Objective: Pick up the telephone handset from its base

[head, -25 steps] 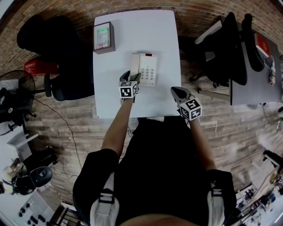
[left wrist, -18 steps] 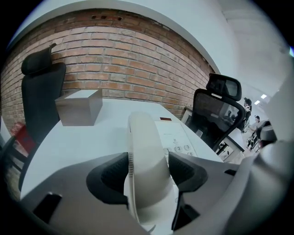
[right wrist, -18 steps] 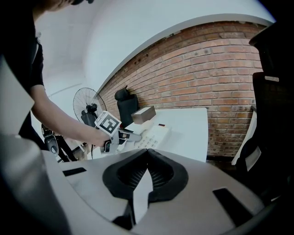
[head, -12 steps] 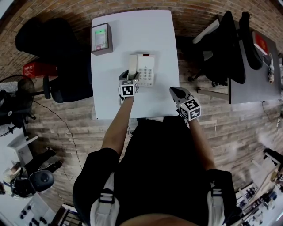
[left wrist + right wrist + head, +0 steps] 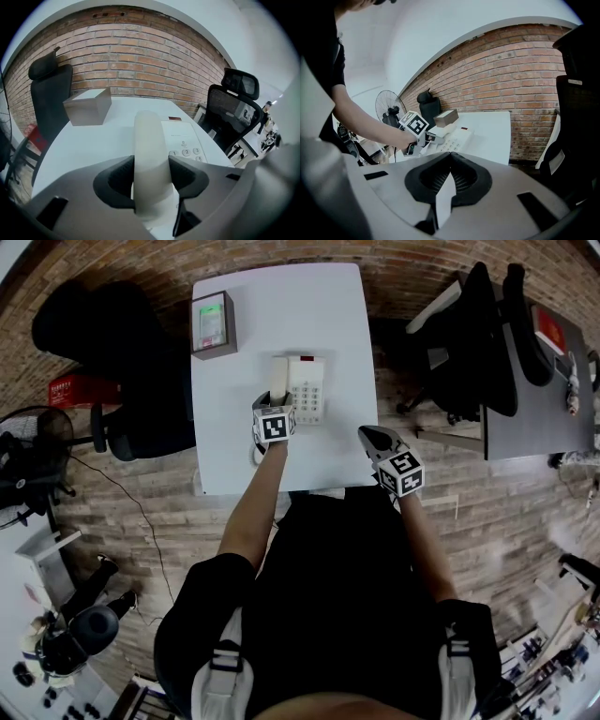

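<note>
A white telephone base with a keypad sits mid-table, its cream handset resting on the base's left side. My left gripper is at the handset's near end, pointing steeply down. In the left gripper view the handset fills the gap of the left gripper; the jaws are closing and both dark pads lie against its sides. The keypad base shows just to the right. My right gripper hovers over the table's near right corner, shut and empty, away from the phone.
A grey box with a green display stands at the white table's far left corner. Black office chairs flank the table, one on the left and one on the right. A floor fan stands left. A brick wall lies beyond.
My left gripper has tipped slightly further down over the handset's near end, and its jaws have narrowed around it. The right gripper has stayed where it was.
</note>
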